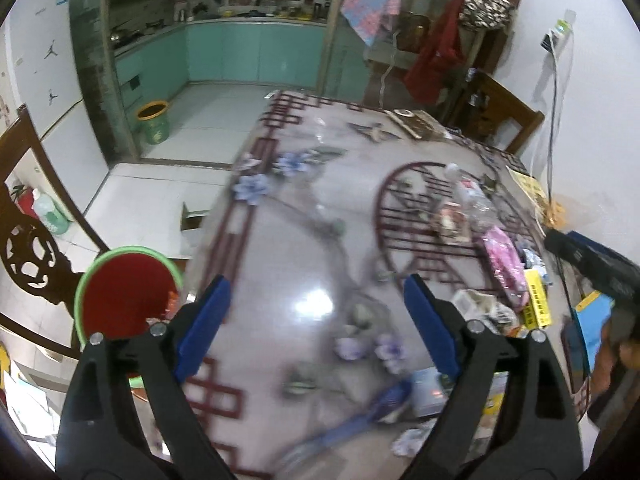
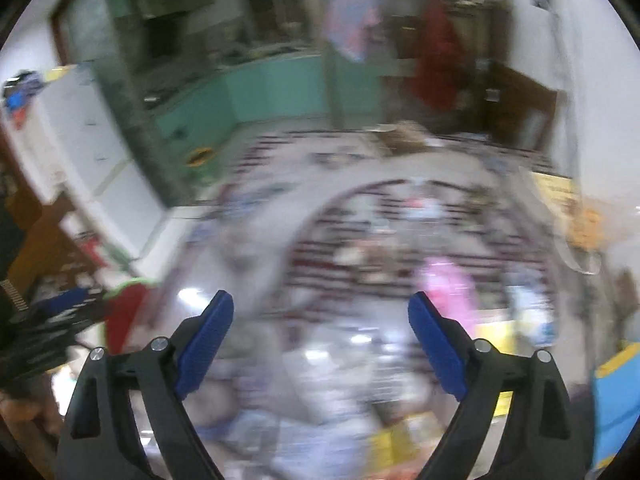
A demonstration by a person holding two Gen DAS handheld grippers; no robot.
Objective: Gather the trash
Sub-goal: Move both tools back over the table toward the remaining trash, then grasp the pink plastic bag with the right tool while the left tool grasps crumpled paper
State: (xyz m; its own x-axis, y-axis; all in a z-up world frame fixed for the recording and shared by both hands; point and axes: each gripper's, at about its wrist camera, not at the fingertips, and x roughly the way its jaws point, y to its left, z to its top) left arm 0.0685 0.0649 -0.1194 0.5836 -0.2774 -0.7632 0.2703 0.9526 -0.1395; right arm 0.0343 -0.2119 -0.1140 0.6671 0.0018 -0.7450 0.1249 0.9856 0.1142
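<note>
My left gripper (image 1: 318,292) is open and empty above the patterned table (image 1: 304,248). A red bin with a green rim (image 1: 124,292) stands off the table's left edge, just left of my left finger. Trash lies on the right side of the table: a clear plastic bag (image 1: 472,200), a pink wrapper (image 1: 504,256), a yellow packet (image 1: 538,300) and crumpled scraps (image 1: 484,308). My right gripper (image 2: 320,308) is open and empty over the same table; its view is badly blurred, with the pink wrapper (image 2: 444,288) ahead to the right.
A carved wooden chair (image 1: 36,256) stands at the left by the bin. A blue brush (image 1: 360,416) and small packets lie at the table's near edge. Another chair (image 1: 504,116) and hanging clothes are at the far right. A green bucket (image 1: 154,122) stands on the kitchen floor.
</note>
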